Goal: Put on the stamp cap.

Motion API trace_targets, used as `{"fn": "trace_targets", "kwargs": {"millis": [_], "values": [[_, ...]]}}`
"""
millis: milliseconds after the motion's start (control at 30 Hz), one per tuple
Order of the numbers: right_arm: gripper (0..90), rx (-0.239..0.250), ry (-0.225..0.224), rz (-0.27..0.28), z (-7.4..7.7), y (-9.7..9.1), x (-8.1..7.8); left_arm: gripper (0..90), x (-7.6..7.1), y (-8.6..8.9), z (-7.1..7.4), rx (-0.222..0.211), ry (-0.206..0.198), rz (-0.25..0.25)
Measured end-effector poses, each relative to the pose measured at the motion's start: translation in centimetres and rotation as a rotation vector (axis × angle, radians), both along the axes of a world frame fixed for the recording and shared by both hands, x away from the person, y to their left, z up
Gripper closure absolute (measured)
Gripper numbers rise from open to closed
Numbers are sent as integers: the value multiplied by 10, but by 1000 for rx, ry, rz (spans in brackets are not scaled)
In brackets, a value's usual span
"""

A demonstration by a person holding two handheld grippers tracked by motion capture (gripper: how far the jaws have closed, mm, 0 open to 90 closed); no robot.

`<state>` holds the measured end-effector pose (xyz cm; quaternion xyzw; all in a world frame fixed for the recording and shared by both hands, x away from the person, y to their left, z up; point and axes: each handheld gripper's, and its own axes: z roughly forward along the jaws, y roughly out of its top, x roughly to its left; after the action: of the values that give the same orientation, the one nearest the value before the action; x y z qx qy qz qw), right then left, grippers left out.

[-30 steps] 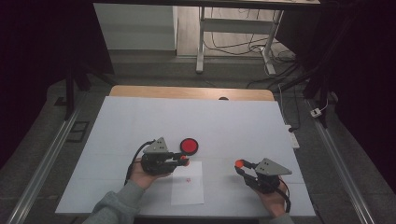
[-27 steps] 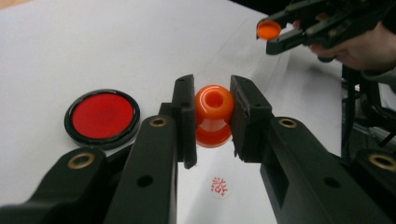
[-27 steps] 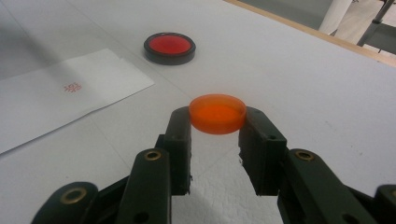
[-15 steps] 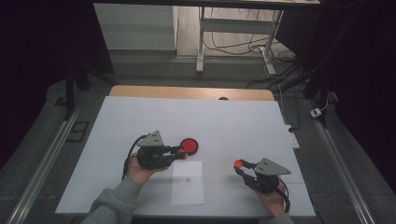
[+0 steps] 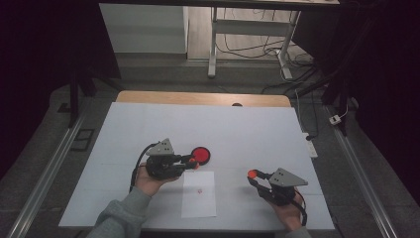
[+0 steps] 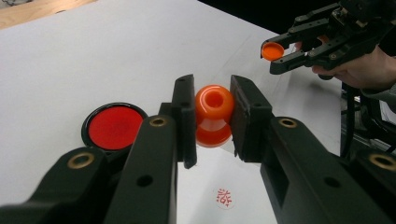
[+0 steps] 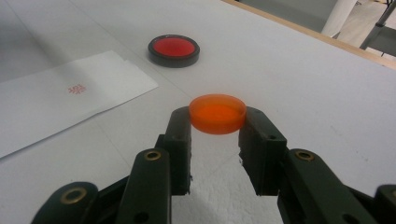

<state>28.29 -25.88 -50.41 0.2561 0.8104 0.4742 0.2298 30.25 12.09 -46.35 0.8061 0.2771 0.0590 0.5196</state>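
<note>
With left tongs (image 6: 213,116) pinching the orange stamp (image 6: 214,114) beside the ink pad (image 6: 115,127) & right tongs (image 7: 217,122) pinching its cap (image 7: 217,113), stamping looks done; next, probably recap w/ careful alignment.

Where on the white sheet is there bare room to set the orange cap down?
Free: the far half beyond the red ink pad, and the strip between the stamped paper and the right gripper. Crowded: around the left gripper, which holds the orange stamp beside the pad.

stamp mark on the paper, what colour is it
Red stamp mark on the white paper, clearest in the left gripper view.
</note>
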Motion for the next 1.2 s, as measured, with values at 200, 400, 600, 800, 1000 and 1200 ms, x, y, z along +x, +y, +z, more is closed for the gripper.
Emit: {"fn": "trace_targets", "kwargs": {"millis": [200, 400, 600, 800, 1000, 1200], "values": [[649, 1, 4, 9, -1, 5, 1, 725, 0, 0, -1, -4, 3, 1], [649, 2, 6, 26, -1, 11, 1, 725, 0, -1, -2, -6, 7, -2], [649, 14, 18, 40, -2, 16, 2, 725, 1, -1, -3, -15, 13, -6], [649, 51, 32, 56, -1, 23, 2, 725, 1, -1, -3, -19, 15, -7], [649, 53, 38, 76, -2, 31, 3, 725, 1, -2, -3, -18, 14, -11], [649, 64, 36, 91, 0, 38, 5, 725, 1, -3, -3, -20, 15, -13]]}}
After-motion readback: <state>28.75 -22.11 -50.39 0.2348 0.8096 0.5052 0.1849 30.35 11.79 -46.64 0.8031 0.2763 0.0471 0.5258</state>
